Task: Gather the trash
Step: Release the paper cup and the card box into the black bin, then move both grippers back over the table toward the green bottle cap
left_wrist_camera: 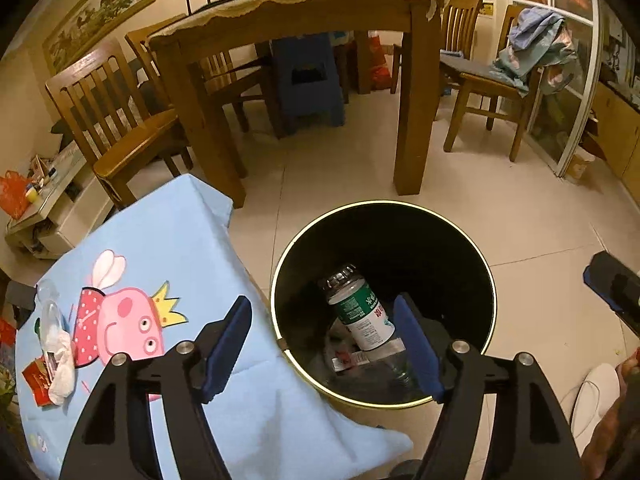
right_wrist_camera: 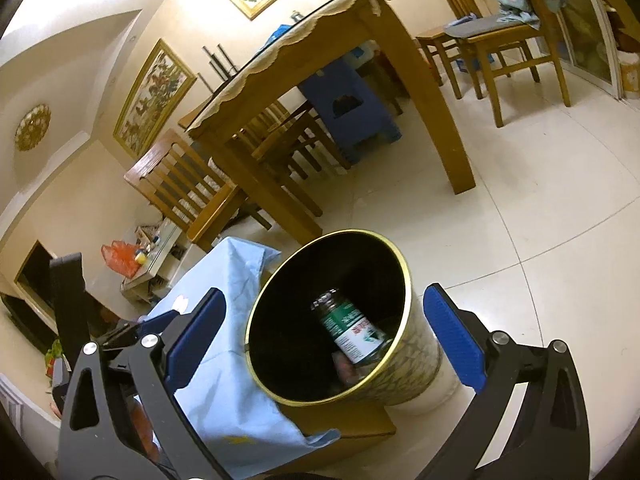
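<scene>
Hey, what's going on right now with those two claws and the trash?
Left gripper open, empty, above bin. Right gripper open, empty. Bottle already inside. Wrappers remain on blue cloth. Nothing blocking.

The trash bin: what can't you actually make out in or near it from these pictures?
- Trash bin bottom: left wrist view, dark, partly behind the bottle.
- Bottle label: both views, print too small.
- Litter on the blue cloth: left wrist view, warped at the edge; in the right wrist view the left hand-held gripper blocks it.

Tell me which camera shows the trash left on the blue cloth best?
The left wrist view. There the crumpled white wrapper, clear plastic bottle and red packet lie plainly on the blue tablecloth. In the right wrist view, the fingers hide that part of the cloth.
</scene>
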`<state>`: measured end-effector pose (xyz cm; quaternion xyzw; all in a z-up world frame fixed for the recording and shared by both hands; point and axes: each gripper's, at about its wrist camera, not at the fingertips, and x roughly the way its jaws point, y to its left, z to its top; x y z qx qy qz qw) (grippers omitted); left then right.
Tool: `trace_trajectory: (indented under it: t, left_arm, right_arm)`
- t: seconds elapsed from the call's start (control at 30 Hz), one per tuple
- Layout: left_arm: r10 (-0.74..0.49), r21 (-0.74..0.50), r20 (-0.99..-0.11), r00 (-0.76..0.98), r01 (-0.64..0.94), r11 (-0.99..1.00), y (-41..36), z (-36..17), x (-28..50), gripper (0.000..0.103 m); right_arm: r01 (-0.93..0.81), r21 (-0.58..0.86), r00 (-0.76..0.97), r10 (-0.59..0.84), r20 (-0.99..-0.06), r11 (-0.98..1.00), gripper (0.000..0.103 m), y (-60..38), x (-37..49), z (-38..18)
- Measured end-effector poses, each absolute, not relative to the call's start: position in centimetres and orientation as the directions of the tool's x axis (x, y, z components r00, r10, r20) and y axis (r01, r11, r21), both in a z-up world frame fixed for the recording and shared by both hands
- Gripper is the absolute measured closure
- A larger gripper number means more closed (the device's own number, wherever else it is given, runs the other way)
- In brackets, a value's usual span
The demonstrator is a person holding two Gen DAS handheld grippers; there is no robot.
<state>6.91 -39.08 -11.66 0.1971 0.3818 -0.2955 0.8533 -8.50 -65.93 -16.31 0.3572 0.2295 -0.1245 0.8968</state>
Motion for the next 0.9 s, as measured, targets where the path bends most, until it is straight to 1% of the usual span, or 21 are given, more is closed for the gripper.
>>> trace_trajectory:
  t: [0.23,0.3,0.53,0.57,0.63,0.77,0.9]
  left_arm:
    - [-0.373,0.082,-0.734,0.567,0.62,0.78,-34.0,-9.6,6.6,0.03]
    - [-0.371,0.067,-0.724,0.581,0.595,0.801,-31.7,-9.1,6.8,0.028]
    - [-0.348,0.046,-0.695,0.63,0.521,0.852,-24.0,-7.9,7.3,0.027]
    - [-0.335,0.053,-0.688,0.643,0.506,0.861,-22.9,-8.0,7.4,0.025]
    - [-0.292,0.068,-0.693,0.659,0.463,0.883,-20.1,-8.8,8.3,0.025]
    - [-0.23,0.036,-0.734,0.639,0.375,0.926,-13.7,-10.9,11.5,0.025]
    - [-0.128,0.022,-0.765,0.632,0.224,0.974,-5.4,-13.4,15.6,0.025]
  right_arm:
    - [0.359,0.523,0.856,-0.049,-0.515,0.773,0.006,-61.4,-6.7,-13.7]
    - [0.348,0.503,0.852,-0.043,-0.522,0.791,0.006,-59.7,-6.0,-13.0]
    - [0.279,0.445,0.84,0.008,-0.543,0.851,0.006,-52.9,-3.2,-10.9]
    - [0.266,0.423,0.835,0.013,-0.551,0.866,0.006,-51.4,-2.7,-10.6]
    - [0.247,0.392,0.825,0.02,-0.564,0.886,0.006,-49.3,-1.8,-10.4]
    - [0.196,0.325,0.797,0.043,-0.603,0.925,0.006,-44.3,0.4,-10.6]
    - [0.152,0.243,0.768,0.04,-0.639,0.958,0.006,-40.3,2.2,-11.3]
